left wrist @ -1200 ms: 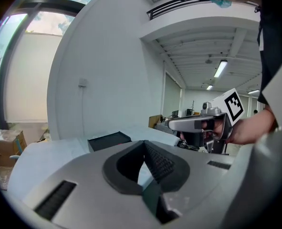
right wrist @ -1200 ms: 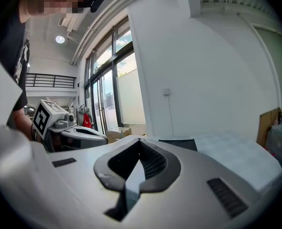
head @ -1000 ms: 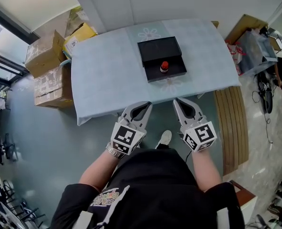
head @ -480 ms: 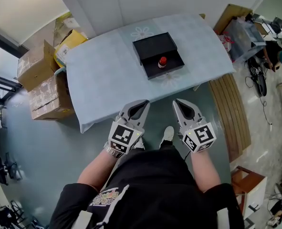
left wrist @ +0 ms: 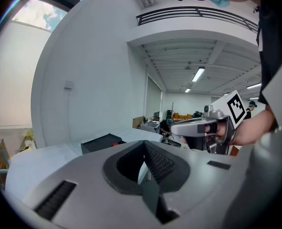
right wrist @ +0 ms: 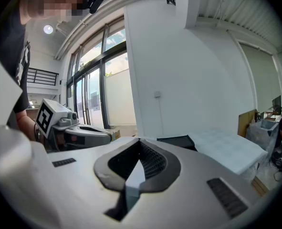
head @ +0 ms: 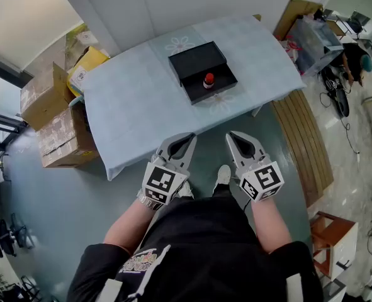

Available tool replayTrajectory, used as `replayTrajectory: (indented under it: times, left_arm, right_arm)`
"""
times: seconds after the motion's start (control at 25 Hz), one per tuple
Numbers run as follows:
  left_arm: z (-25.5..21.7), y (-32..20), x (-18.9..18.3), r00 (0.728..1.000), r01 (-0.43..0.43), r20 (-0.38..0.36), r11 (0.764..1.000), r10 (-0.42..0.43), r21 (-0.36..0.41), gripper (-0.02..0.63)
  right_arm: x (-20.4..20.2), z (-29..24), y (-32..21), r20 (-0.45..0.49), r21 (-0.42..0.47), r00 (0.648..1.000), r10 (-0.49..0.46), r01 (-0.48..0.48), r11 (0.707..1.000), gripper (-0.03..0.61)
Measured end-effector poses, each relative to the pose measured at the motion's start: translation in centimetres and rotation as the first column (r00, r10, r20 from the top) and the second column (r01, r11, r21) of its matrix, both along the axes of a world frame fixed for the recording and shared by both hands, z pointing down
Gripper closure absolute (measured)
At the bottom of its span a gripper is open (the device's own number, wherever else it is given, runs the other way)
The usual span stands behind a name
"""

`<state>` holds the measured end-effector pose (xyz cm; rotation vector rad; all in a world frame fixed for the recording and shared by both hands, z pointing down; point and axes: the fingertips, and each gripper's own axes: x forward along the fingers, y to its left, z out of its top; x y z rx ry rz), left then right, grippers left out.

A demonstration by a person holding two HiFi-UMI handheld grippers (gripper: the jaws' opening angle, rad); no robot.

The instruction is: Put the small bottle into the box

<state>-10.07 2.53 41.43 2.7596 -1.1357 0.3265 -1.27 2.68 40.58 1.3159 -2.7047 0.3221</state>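
A small bottle with a red cap [head: 208, 80] stands inside the open black box [head: 218, 92] on the pale blue table [head: 141, 106]. The box's lid [head: 195, 60] lies flat behind it. The box shows as a dark low shape in the left gripper view [left wrist: 100, 142] and in the right gripper view [right wrist: 176, 140]. Both grippers hang well short of the table's near edge, side by side over the floor. My left gripper [head: 189, 136] is shut and holds nothing. My right gripper [head: 231, 135] is shut as well, with nothing in it.
Cardboard boxes [head: 50, 121] are stacked left of the table. A wooden bench [head: 302, 143] runs along the table's right side, with bags and clutter [head: 311, 39] beyond it. A white wall stands behind the table. My own shoe [head: 222, 176] shows between the grippers.
The view has drawn back from the table, so box and bottle sit higher and smaller. Both grippers keep their place in front of my body, still shut.
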Motion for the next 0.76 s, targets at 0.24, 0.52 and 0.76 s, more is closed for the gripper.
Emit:
replayTrajectory:
  times: [0.24, 0.52, 0.76]
  left_arm:
    - [0.26, 0.15, -0.14, 1.000, 0.005, -0.006, 1.000, -0.005, 0.000, 0.606]
    - [0.46, 0.44, -0.03, 1.000, 0.008, -0.013, 1.000, -0.009, -0.012, 0.606]
    - [0.77, 0.93, 0.07, 1.000, 0.008, -0.020, 1.000, -0.009, -0.017, 0.606]
  right_arm:
    - [-0.02, -0.12, 0.18, -0.008, 0.004, 1.000, 0.000, 0.000, 1.000, 0.571]
    - [0.09, -0.29, 0.36, -0.015, 0.003, 1.000, -0.003, 0.003, 1.000, 0.571]
    - [0.22, -0.16, 0.76, -0.020, 0.002, 1.000, -0.003, 0.003, 1.000, 0.571]
